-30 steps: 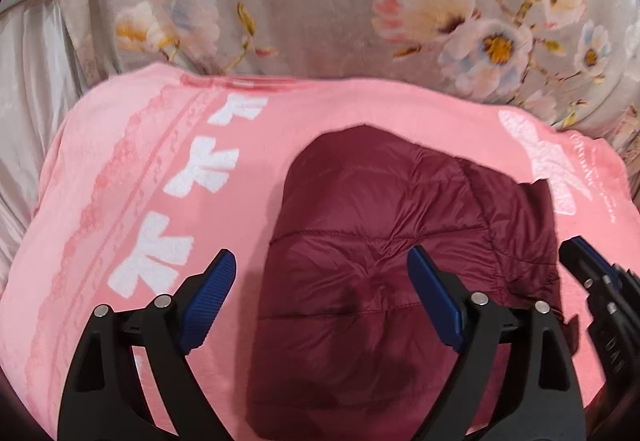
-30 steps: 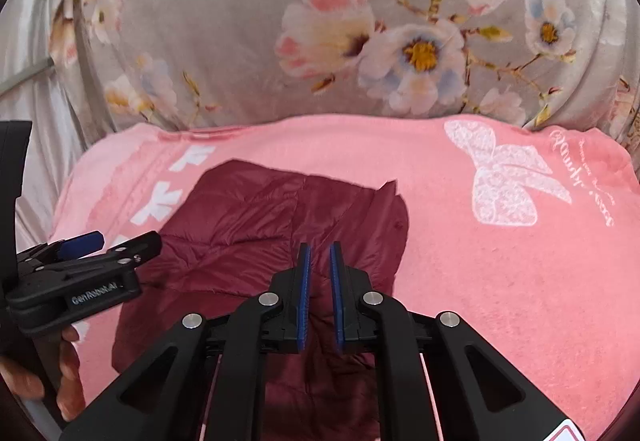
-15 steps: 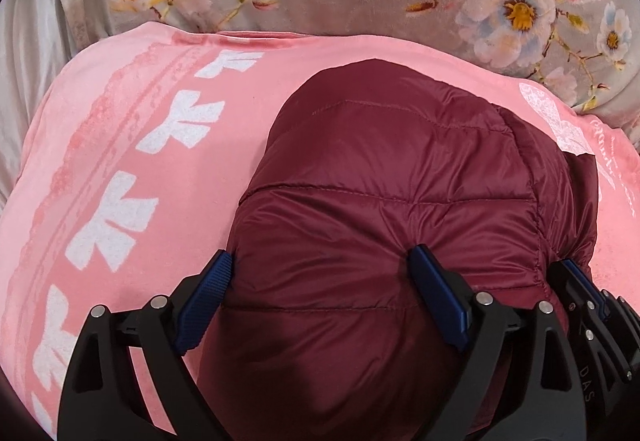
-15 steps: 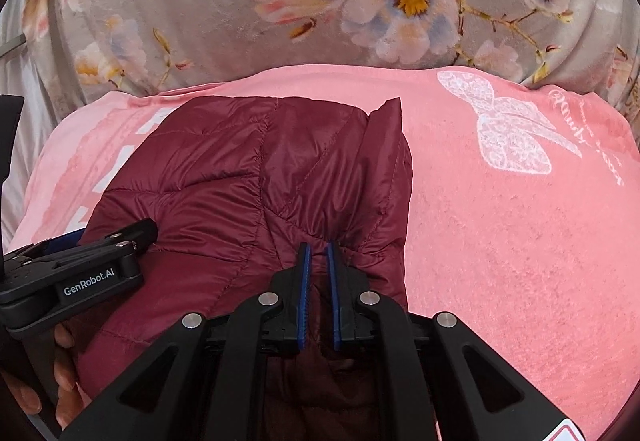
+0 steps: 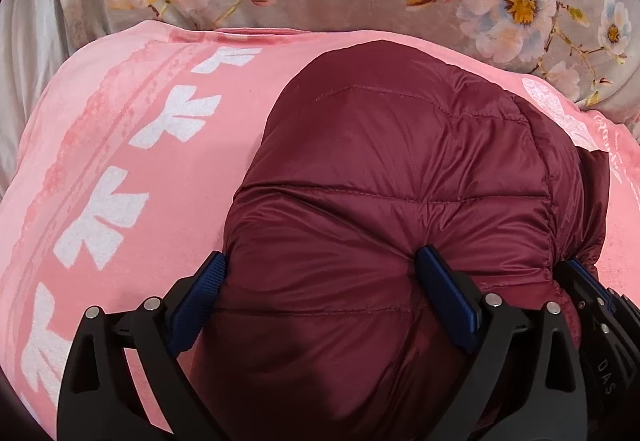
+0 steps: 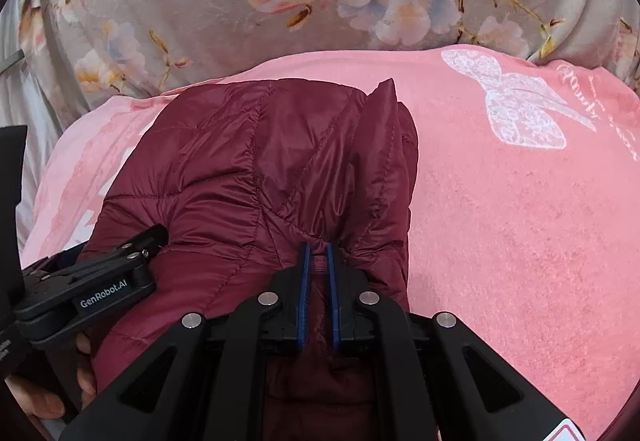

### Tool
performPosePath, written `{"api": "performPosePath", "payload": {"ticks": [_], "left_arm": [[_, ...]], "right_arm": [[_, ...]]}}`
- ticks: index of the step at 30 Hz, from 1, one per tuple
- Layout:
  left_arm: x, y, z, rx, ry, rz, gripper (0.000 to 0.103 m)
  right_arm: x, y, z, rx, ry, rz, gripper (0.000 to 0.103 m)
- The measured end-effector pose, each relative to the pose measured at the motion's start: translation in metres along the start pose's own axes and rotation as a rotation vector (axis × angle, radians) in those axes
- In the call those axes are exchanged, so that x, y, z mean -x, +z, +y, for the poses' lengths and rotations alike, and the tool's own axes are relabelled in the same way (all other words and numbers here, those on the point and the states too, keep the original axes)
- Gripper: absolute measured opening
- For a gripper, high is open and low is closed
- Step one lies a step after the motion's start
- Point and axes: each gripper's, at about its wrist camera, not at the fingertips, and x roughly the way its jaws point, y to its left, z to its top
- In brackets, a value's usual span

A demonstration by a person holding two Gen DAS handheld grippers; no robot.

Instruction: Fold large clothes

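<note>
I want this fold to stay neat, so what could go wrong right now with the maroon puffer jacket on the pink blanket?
The right gripper pinches only a small bunch of the slick maroon jacket; it could slip out.

The left gripper has just been opening, its wide jaws straddling the puffy fold rather than pinching it, so the padding may spring back and undo the fold.

Dragging could rumple the pink blanket beneath.

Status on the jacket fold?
Done: jacket lies in a doubled-over bundle on the pink blanket. In hand: right gripper is pinched on its near edge; left gripper straddles the bundle, its jaws just been opening, right pad denting the fabric. Left: release the right, tidy the loose flap.
</note>
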Motion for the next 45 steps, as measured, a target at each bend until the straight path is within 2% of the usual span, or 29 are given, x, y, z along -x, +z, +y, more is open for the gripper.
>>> {"api": "performPosePath", "payload": {"ticks": [5,8,10,12,13,14,15,16,17,20,27,34,45], "left_arm": [[-0.002,-0.005,-0.002,-0.003,0.011,-0.032,0.095],[-0.003,-0.006,0.002,0.017,-0.02,-0.029,0.095],[-0.002,-0.007,0.006,0.037,-0.048,-0.035,0.095],[0.005,-0.009,0.009,0.052,-0.05,-0.057,0.095],[0.012,-0.012,0.011,0.059,-0.033,-0.072,0.096],[0.022,-0.018,0.013,0.064,-0.017,-0.084,0.096],[0.031,-0.024,0.016,0.066,-0.018,-0.095,0.096],[0.042,-0.032,0.019,0.07,-0.03,-0.111,0.096],[0.056,-0.044,0.022,0.076,-0.042,-0.131,0.096],[0.086,-0.07,0.022,0.081,-0.042,-0.172,0.098],[0.13,-0.114,0.02,0.068,-0.015,-0.178,0.098],[0.143,-0.141,0.007,0.023,0.027,-0.107,0.098],[0.152,-0.155,-0.004,-0.021,0.068,-0.103,0.098]], "right_arm": [[-0.003,0.0,-0.003,-0.013,0.023,0.013,0.006],[-0.002,0.0,-0.005,-0.026,0.044,0.011,0.007],[0.001,0.0,-0.01,-0.043,0.072,-0.006,0.008],[0.017,-0.003,-0.017,-0.073,0.107,-0.06,0.013],[0.024,-0.005,-0.018,-0.072,0.099,-0.075,0.02],[0.037,-0.011,-0.018,-0.055,0.081,-0.101,0.034],[0.05,-0.017,-0.017,-0.034,0.06,-0.128,0.044],[0.067,-0.028,-0.014,-0.001,0.027,-0.173,0.061],[0.077,-0.034,-0.013,0.021,0.013,-0.192,0.066],[0.103,-0.055,-0.01,0.077,0.001,-0.21,0.07],[0.137,-0.091,-0.015,0.071,-0.04,-0.174,0.081],[0.154,-0.118,-0.008,0.097,-0.092,-0.13,0.086],[0.154,-0.128,-0.01,0.075,-0.095,-0.072,0.086]]}}
